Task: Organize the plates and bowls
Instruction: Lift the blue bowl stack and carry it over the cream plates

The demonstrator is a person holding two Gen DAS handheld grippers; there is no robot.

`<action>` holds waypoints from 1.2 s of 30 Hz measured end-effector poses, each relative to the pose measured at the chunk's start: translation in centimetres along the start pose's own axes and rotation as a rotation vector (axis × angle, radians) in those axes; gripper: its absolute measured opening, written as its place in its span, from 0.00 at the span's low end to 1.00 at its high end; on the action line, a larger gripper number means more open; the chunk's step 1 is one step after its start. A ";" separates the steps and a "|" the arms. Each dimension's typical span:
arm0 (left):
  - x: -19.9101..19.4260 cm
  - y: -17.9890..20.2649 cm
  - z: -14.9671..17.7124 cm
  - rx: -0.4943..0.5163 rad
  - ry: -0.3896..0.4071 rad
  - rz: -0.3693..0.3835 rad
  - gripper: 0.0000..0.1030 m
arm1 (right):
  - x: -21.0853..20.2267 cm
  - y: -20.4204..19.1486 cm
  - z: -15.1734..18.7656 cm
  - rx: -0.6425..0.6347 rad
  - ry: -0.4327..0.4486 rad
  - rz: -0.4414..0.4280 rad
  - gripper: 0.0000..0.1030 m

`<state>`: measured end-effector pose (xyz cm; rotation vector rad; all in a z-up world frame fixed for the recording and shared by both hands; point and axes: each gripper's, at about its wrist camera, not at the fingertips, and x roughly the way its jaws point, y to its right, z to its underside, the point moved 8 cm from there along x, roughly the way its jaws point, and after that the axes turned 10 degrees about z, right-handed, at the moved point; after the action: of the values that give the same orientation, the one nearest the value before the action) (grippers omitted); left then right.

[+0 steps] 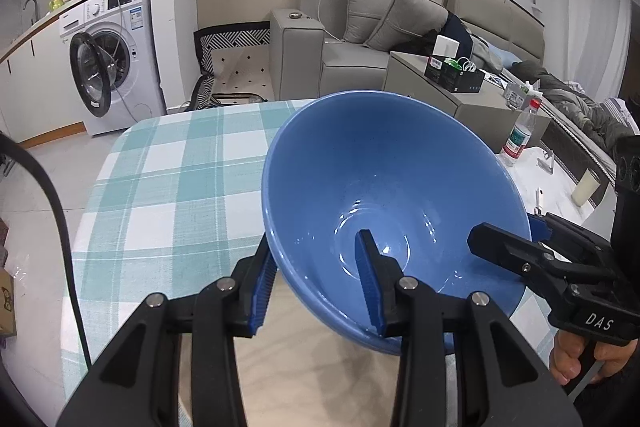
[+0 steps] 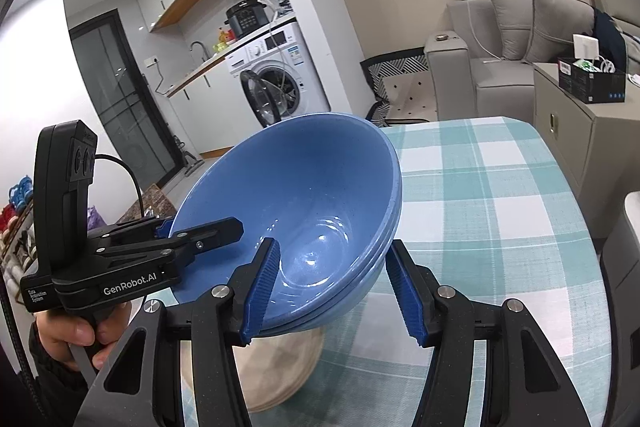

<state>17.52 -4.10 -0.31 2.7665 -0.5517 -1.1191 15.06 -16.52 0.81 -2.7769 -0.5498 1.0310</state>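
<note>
The blue bowls (image 2: pixel 304 223), apparently a nested stack, fill the space straight ahead of both grippers. Beneath them the beige plate (image 2: pixel 280 371) blocks the way down. Beyond and right of the right gripper (image 2: pixel 332 291), the checked tablecloth (image 2: pixel 492 211) lies bare.

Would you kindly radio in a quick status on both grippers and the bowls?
Left gripper and right gripper each straddle the rim, grip unconfirmed. Stacked blue bowls tilted above beige plates on checked tablecloth. Nothing blocking.
</note>
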 end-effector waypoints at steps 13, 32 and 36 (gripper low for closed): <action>-3.9 -2.5 2.3 -0.046 0.035 -0.054 0.37 | -0.5 -4.9 1.1 -0.055 -0.011 -0.068 0.56; -5.5 -5.9 6.3 -0.117 0.022 -0.109 0.37 | 1.4 -9.3 4.1 -0.124 -0.084 -0.116 0.56; -5.1 -6.3 6.9 -0.127 0.011 -0.103 0.37 | 1.7 -9.3 4.3 -0.129 -0.093 -0.112 0.55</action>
<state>11.21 3.94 -3.43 2.7166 -0.3277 -1.1161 10.74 -7.27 -1.22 -2.7797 -0.8019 1.1428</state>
